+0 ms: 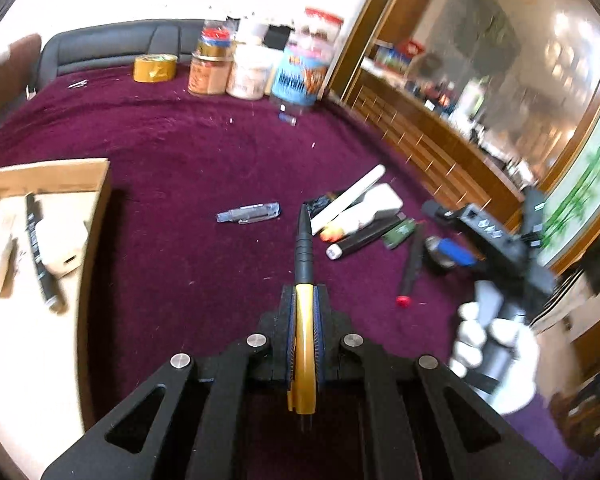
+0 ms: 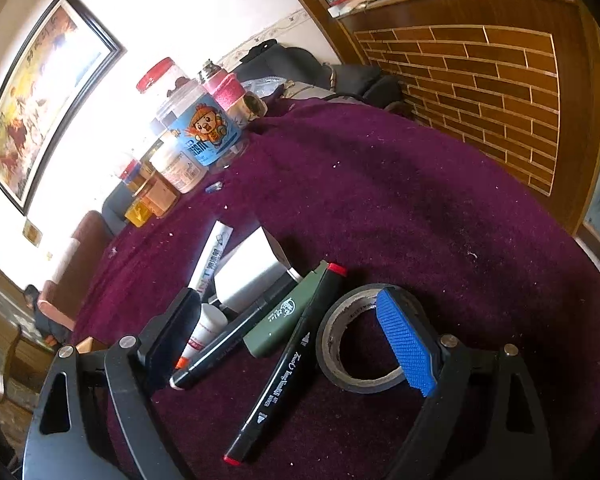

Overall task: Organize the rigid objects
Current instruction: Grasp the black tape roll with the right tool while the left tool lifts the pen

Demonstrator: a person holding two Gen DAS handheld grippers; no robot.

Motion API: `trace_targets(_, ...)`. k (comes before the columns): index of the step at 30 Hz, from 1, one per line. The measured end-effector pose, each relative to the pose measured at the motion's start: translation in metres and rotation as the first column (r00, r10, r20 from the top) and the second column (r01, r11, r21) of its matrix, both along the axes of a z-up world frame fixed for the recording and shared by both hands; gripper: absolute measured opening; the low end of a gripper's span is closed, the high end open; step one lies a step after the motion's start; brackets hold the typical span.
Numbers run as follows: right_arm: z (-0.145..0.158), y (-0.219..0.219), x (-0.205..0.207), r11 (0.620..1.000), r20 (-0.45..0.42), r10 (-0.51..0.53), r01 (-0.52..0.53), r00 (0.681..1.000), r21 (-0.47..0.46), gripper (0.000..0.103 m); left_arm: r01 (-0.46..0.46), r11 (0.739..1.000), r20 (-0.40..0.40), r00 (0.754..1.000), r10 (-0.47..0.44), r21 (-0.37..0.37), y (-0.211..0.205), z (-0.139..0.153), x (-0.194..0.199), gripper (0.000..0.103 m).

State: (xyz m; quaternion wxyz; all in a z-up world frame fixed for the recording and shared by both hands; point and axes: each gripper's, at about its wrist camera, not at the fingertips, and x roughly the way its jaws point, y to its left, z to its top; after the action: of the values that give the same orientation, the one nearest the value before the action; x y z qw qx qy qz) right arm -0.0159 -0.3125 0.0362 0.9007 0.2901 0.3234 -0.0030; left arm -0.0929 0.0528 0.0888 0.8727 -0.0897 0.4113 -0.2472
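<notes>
The left gripper [image 1: 303,300] is clamped on a yellow pen [image 1: 302,320], whose black tip points up the middle of the left wrist view, above the purple cloth [image 1: 188,152]. At the left edge of that frame sits a cardboard box [image 1: 96,208] with a black marker [image 1: 36,240] and a white charger [image 1: 62,248] inside. A clear pen [image 1: 249,213] lies alone on the cloth near the centre. To the right of centre is a loose pile: a white tube [image 1: 348,198], a white block [image 1: 374,208] and a green case [image 1: 398,232] (edges blurred).

In the right wrist view, the right gripper [image 2: 296,334] stands wide open, low in the frame, gripping nothing. Between its fingers lie a red-capped marker [image 2: 288,364], a second marker [image 2: 224,348] and the green case [image 2: 278,326]. A tape roll [image 2: 360,336] sits at the blue pad [image 2: 404,344], lower right. Jars [image 2: 204,128] stand at the upper left.
</notes>
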Motion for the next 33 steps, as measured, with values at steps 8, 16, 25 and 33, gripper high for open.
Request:
trace_targets(8, 0.021, -0.015, -0.018, 0.983, -0.124, -0.015, -0.007, 0.992, -0.181, 0.09, -0.021, 0.993, 0.022, 0.999, 0.024, -0.113, 0.047, 0.015, -0.028, 0.006)
trace_targets(16, 0.011, -0.003, -0.025, 0.919, -0.177, -0.039, -0.034, 0.983, -0.392, 0.083, -0.046, 0.986, -0.027, 0.999, 0.042, -0.163, 0.064, 0.006, -0.031, 0.006)
trace_targets(25, -0.01, 0.005, 0.008, 0.873, -0.271, 0.008, -0.139, 0.963, -0.467, 0.033, -0.111, 0.98, -0.049, 0.993, 0.104, -0.166, 0.086, 0.002, -0.035, 0.006)
trace_targets(33, 0.002, -0.016, -0.017, 0.942, -0.198, 0.025, -0.089, 0.98, -0.323, 0.009, -0.168, 0.972, -0.047, 0.986, 0.163, -0.166, 0.11, 0.004, -0.035, 0.006)
